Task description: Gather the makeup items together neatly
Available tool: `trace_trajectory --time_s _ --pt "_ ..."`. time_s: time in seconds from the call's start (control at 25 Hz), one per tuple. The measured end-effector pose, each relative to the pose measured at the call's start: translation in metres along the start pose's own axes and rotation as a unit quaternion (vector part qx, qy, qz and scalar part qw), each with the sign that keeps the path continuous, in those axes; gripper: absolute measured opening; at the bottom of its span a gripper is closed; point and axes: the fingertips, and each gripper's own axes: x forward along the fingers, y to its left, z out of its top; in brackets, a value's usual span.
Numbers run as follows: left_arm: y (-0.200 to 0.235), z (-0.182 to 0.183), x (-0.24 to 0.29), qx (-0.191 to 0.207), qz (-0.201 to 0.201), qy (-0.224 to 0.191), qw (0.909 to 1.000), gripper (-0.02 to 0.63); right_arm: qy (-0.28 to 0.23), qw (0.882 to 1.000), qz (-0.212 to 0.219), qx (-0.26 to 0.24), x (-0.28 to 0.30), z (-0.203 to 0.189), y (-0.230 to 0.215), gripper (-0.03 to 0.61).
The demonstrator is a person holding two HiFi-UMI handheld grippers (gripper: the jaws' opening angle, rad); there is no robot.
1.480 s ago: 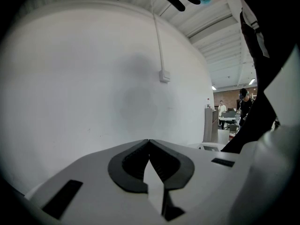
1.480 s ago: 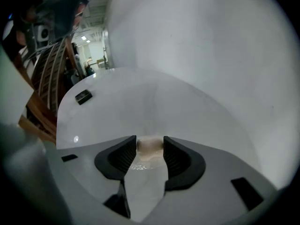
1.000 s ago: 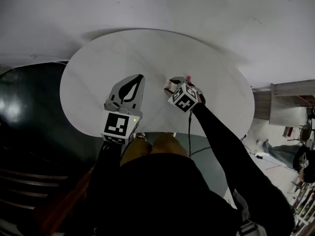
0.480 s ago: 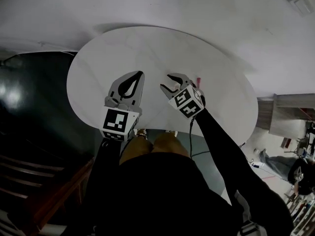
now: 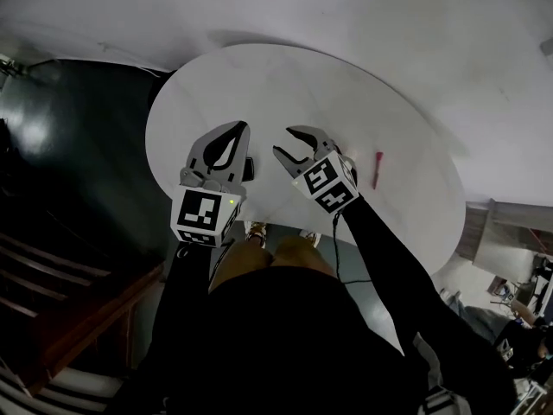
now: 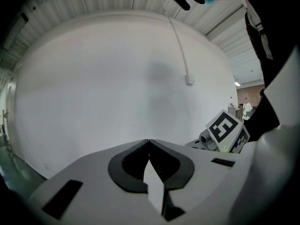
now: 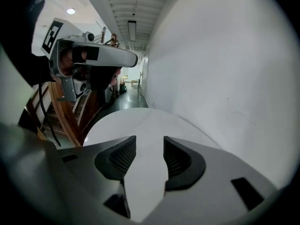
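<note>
While my left claw (image 5: 240, 129) is clenched empty, my right claw (image 5: 284, 141) gapes, unladen, near the pink stick (image 5: 378, 169). Gripping across its middle seems best to me.

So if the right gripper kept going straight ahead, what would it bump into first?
Probably the white table top. The right gripper tilts downward with its jaws open, and nothing lies in its path, as far as its view shows.

Round white table (image 5: 285, 85) at centre. Plain white wall (image 5: 363, 7) behind it at 12 o'clock. Dark glossy floor (image 5: 60, 137) at 9 o'clock, with a pale reflection. Wooden steps (image 5: 69, 318) at 7 o'clock. Right gripper view: long corridor, ceiling strip lamp (image 7: 131, 30) lit.
</note>
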Motion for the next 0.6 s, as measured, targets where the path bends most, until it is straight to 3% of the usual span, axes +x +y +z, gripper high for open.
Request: trace_trajectory --time_s 0.32,0.44,0.6 --pt "0.042 -0.01 -0.03 -0.009 0.033 0.003 0.9994 0.017 0.002 0.999 0.046 -0.026 0.038 0.022 0.037 0.196" --pt "0.052 -0.016 -0.036 -0.014 0.036 0.003 0.9993 0.017 0.046 0.993 0.096 -0.053 0.056 0.007 0.064 0.241" --pt "0.063 -0.023 -0.043 -0.017 0.035 0.006 0.9992 0.017 0.111 0.976 0.145 -0.115 0.082 -0.021 0.097 0.279"
